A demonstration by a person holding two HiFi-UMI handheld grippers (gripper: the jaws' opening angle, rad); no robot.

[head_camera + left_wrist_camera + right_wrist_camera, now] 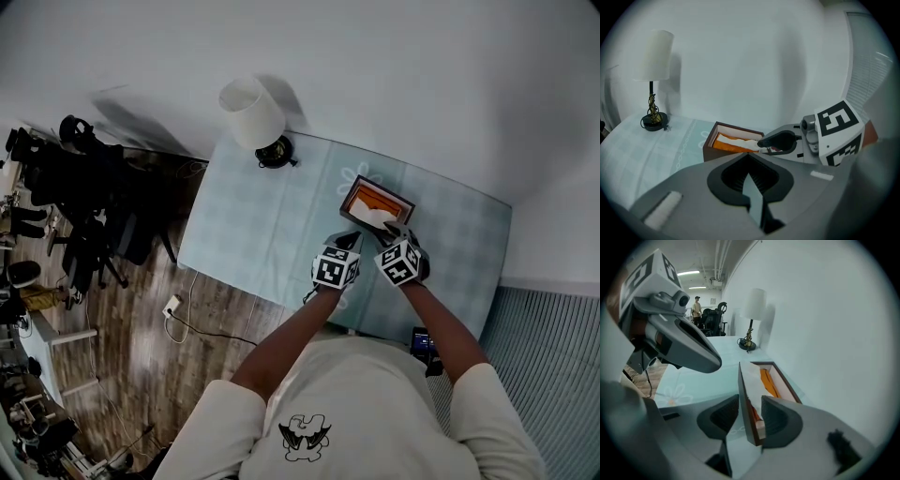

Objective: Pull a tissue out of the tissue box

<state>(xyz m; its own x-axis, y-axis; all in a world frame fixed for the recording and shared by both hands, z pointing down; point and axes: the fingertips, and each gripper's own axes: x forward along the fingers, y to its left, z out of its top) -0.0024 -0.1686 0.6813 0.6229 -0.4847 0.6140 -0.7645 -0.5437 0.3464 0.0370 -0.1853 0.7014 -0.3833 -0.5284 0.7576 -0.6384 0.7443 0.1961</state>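
Observation:
A dark brown tissue box [354,192] with an orange lining stands on the pale checked table [262,225], close to the wall. A white tissue [373,217] lies in its open top. My right gripper [394,230] is at the box's near end. In the right gripper view it [750,404] is open, its jaws on either side of the box wall [746,394] and the tissue [752,376]. My left gripper [352,239] hovers just left of the box, jaws together and empty. In the left gripper view, the box [723,149] sits beyond the left gripper [749,155].
A table lamp [255,117] with a white shade stands at the table's far left corner. Black office chairs [84,187] and cables crowd the wooden floor to the left. A small dark device [422,342] lies by the near table edge. A person [697,305] stands far off.

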